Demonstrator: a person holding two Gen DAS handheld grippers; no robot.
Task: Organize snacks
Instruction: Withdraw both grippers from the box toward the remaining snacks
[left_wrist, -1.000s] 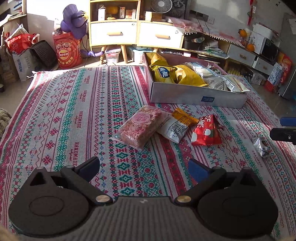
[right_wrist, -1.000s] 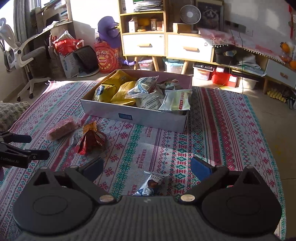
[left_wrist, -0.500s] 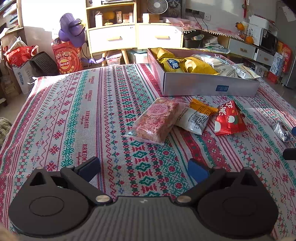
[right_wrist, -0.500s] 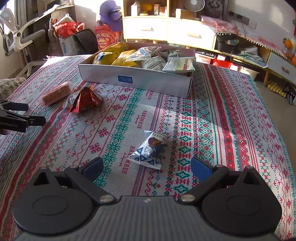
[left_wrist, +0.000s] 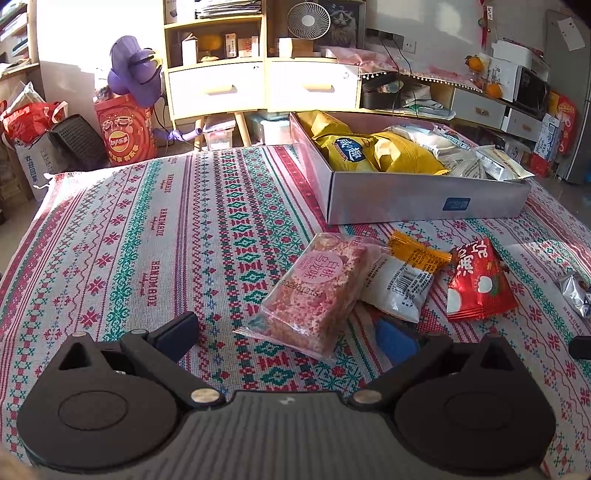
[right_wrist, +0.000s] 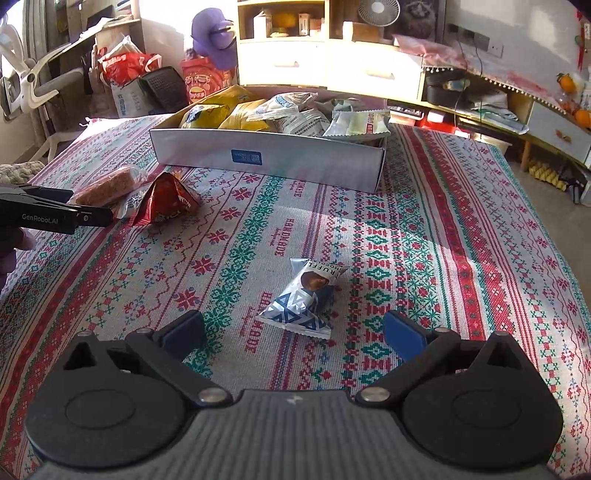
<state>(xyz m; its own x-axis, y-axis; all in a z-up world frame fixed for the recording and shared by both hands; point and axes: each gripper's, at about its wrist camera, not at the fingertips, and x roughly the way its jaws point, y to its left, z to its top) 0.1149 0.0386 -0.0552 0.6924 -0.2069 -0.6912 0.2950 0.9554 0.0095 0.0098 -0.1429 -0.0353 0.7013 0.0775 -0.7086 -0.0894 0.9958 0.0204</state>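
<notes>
Left wrist view shows the box (left_wrist: 424, 201) part-filled, four loose snacks left, pink packet (left_wrist: 314, 291) nearest; both claws gape wide, empty.

Both wrist cameras sit low over the patterned cloth (left_wrist: 155, 236), facing 12 o'clock toward the snack box (left_wrist: 424, 195) and drawers. The left view looks from left of the right one. Both share the box (right_wrist: 266, 155), probably the same red packet (left_wrist: 478, 286) (right_wrist: 164, 199).
</notes>
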